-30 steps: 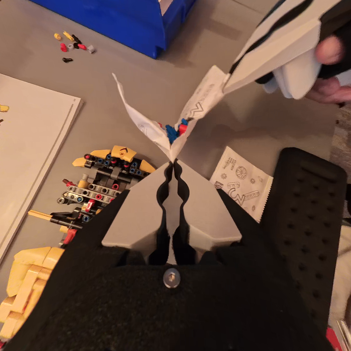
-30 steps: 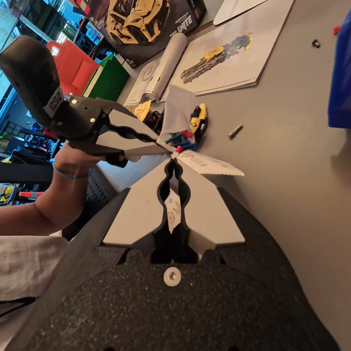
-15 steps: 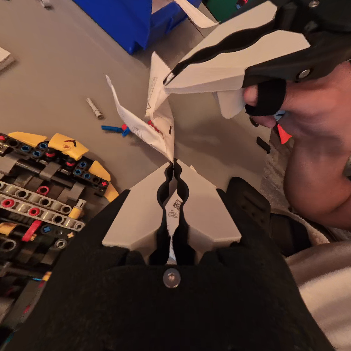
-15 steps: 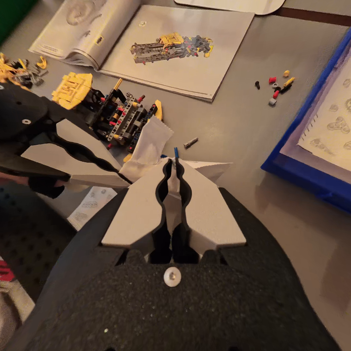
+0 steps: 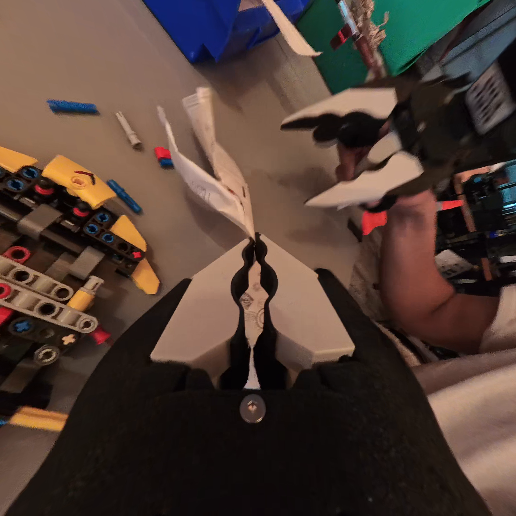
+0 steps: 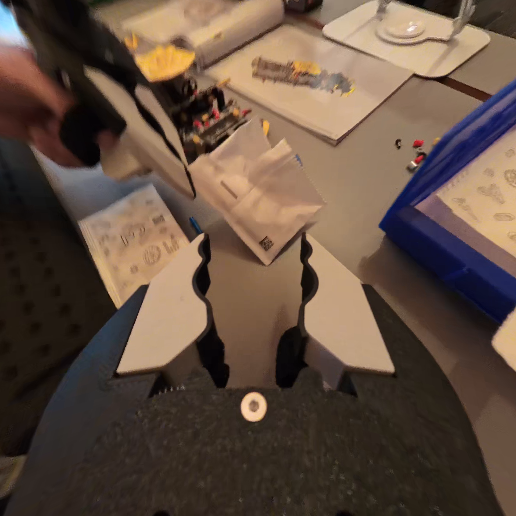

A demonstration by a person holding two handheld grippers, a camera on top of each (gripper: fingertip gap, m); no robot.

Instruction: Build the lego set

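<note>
My left gripper [image 5: 254, 240] is shut on a corner of a torn white paper parts bag [image 5: 212, 181], which hangs open above the grey table. In the right wrist view it [image 6: 191, 190] shows holding the bag [image 6: 259, 201] from the left. My right gripper [image 6: 254, 240] is open and empty, just short of the bag; it shows open at the upper right of the left wrist view [image 5: 293, 164]. The part-built yellow and black lego model [image 5: 69, 223] lies left of the bag. Loose blue pins [image 5: 72, 107], a grey pin [image 5: 128, 134] and a red-blue piece [image 5: 162, 156] lie beside it.
A blue bin [image 6: 446, 251] with printed bags stands at the right. The open instruction booklet [image 6: 307, 92] lies behind the model [image 6: 206, 117]. A flat printed bag [image 6: 134, 245] lies near the table's front edge. Small pieces [image 6: 416, 156] sit by the bin. A white tray [image 6: 405, 39] is at the back. The left tips stand about 11 centimeters off the grey pin [image 5: 128, 134].
My right gripper has let go of the bag, opened and drawn back. The left gripper still holds the bag. Blue, red and grey pieces now lie on the table.
</note>
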